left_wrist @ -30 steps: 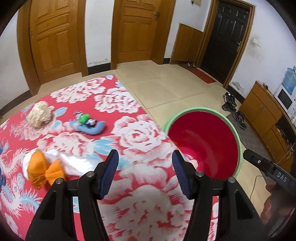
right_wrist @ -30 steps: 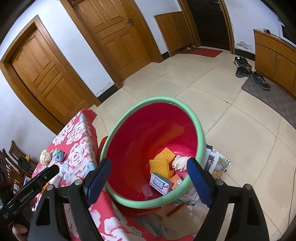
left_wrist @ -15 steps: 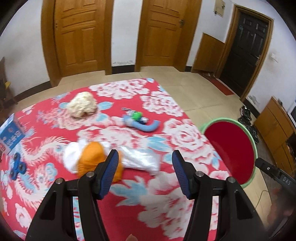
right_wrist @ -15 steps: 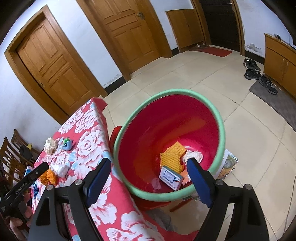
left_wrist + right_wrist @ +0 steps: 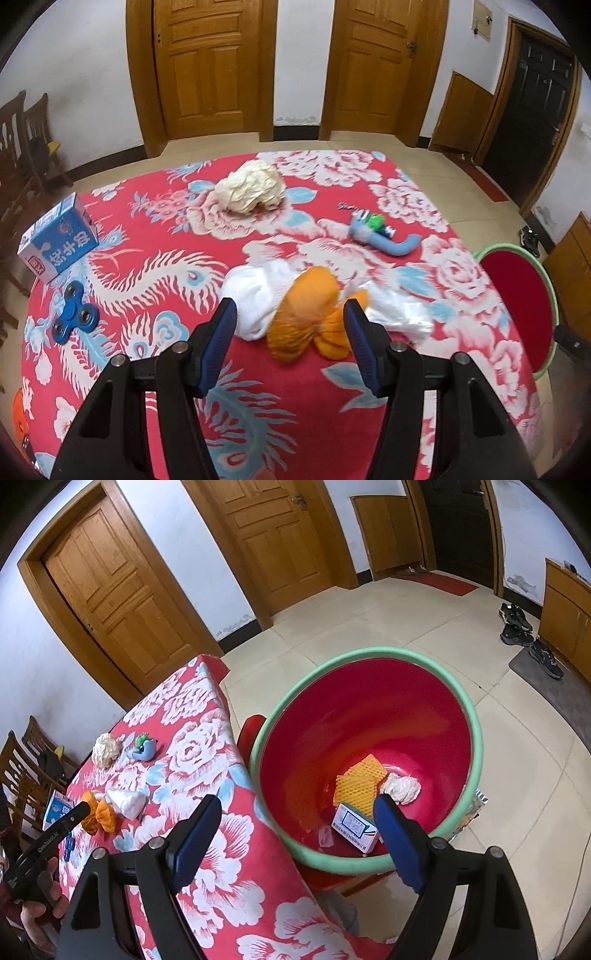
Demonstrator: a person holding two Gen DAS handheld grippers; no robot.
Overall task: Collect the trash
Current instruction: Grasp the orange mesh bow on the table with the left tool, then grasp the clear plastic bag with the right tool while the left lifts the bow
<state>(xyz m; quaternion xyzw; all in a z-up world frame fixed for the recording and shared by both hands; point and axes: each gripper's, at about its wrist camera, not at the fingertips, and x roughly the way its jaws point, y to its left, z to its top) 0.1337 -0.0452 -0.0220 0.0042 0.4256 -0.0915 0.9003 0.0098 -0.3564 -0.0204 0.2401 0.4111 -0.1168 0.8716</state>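
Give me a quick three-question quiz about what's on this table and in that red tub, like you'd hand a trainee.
1. True or false: the red tub already holds some trash.
2. Which item lies nearest ahead of the left gripper? A) crumpled paper ball B) orange mesh with white plastic bag C) blue fidget spinner
3. Fill in: the right gripper is empty and its jaws stand ____.

Key: 1 true, with orange mesh, a paper wad and a small box inside; 2 B; 3 open.
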